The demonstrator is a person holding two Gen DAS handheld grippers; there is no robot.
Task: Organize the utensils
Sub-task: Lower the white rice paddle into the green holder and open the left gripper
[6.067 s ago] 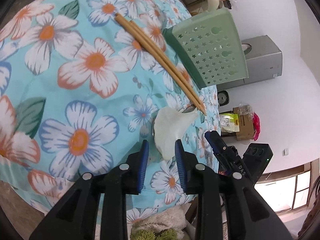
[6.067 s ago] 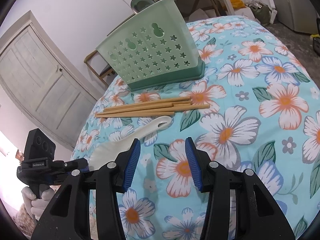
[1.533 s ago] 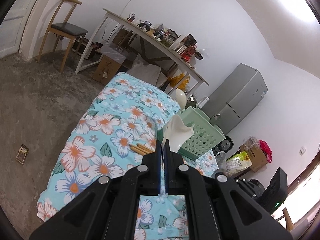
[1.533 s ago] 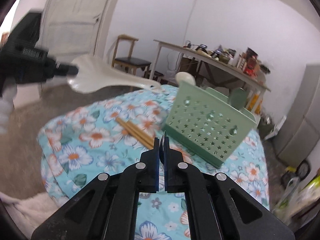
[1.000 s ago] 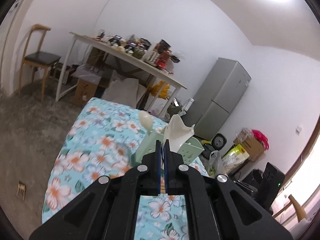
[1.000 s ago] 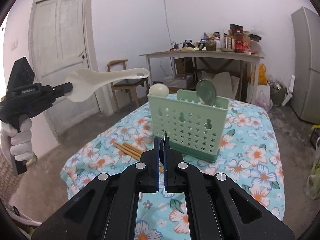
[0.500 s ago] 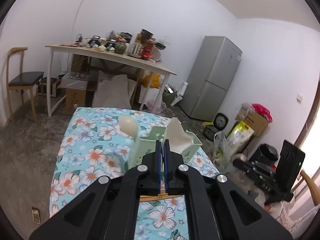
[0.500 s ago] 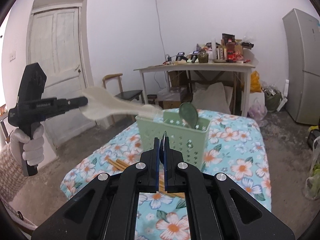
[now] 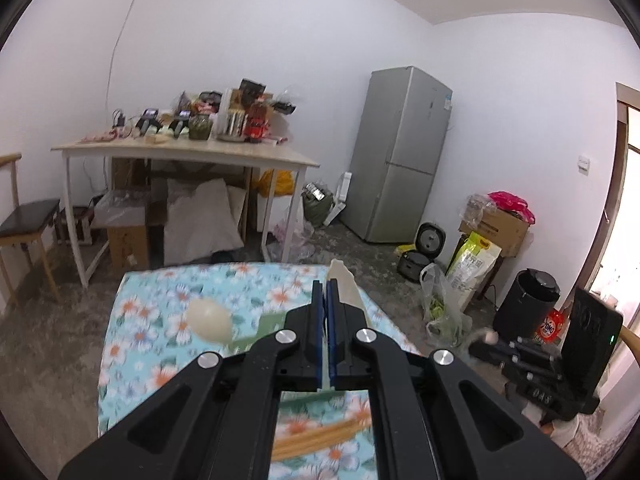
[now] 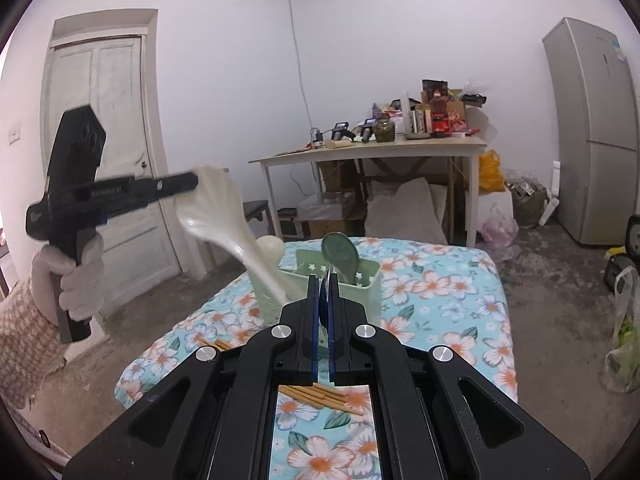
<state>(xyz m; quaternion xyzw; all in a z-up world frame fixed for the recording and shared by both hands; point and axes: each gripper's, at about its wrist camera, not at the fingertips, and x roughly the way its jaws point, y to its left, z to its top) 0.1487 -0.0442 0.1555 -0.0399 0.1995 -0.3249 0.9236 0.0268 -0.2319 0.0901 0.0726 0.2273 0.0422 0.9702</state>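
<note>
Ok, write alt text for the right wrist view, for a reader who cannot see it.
The left gripper, held in a white-gloved hand, clamps a white rice paddle by its blade and angles its handle down into a green utensil basket on a floral tablecloth. A green spoon and a cream spoon stand in the basket, chopsticks lie in front, and the right gripper is shut, empty.

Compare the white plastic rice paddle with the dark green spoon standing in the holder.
The white plastic rice paddle is clamped at its broad blade by the left gripper; the dark green spoon stands free in the pale green perforated holder.

The paddle slants, handle down towards the holder; the spoon stands nearly upright, bowl up.

The paddle looks longer and broader than the spoon.

Both are utensils at the same holder.
</note>
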